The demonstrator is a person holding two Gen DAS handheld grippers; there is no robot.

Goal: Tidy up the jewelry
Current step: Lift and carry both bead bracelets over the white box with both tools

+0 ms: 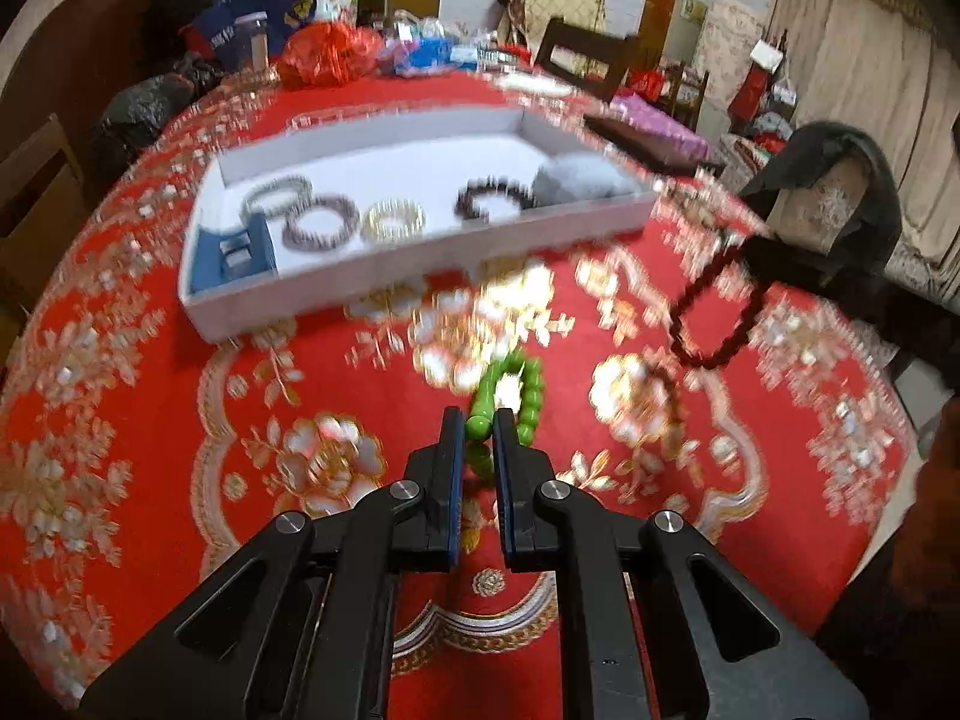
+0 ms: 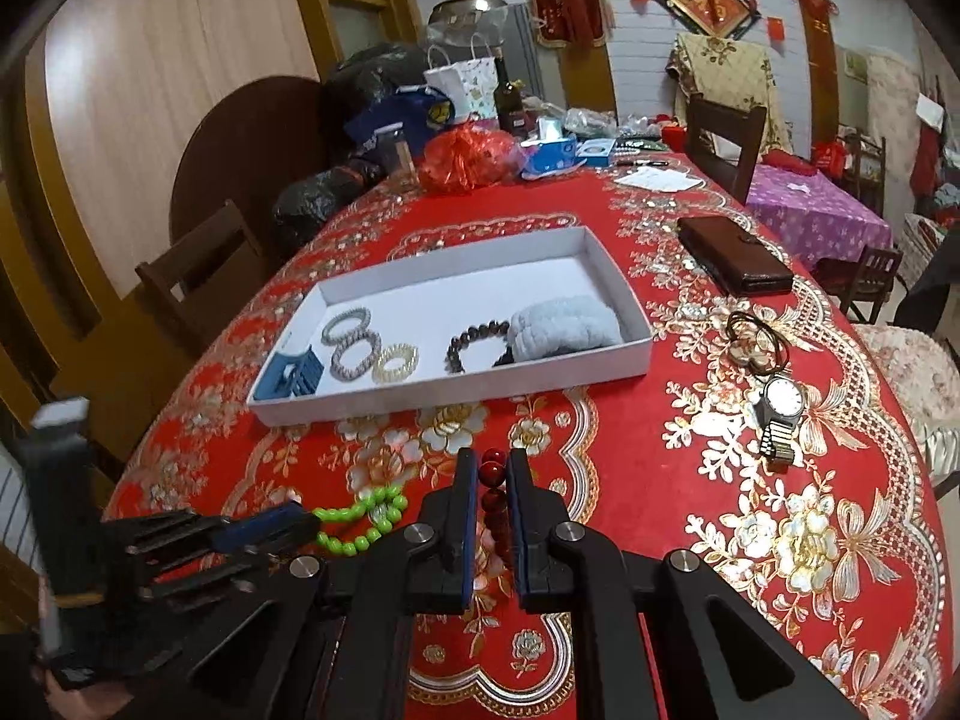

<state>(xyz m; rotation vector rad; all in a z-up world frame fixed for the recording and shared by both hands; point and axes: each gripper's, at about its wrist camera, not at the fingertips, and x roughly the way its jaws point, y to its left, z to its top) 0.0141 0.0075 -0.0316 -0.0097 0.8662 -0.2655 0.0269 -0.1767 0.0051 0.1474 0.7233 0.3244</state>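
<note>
My left gripper (image 1: 480, 423) is shut on a green bead bracelet (image 1: 510, 387), held low over the red tablecloth; it also shows in the right wrist view (image 2: 354, 519). My right gripper (image 2: 493, 471) is shut on a dark red bead bracelet (image 2: 493, 480), which hangs in the air at the right of the left wrist view (image 1: 714, 318). A white tray (image 2: 606, 252) ahead holds several bracelets, a blue clip (image 2: 294, 375) and a grey fluffy band (image 2: 564, 324).
A wristwatch (image 2: 780, 408) and hair rings (image 2: 750, 336) lie right of the tray. A brown wallet (image 2: 735, 261) lies beyond them. Bags, a bottle (image 2: 507, 93) and boxes crowd the table's far end. Wooden chairs stand around the table.
</note>
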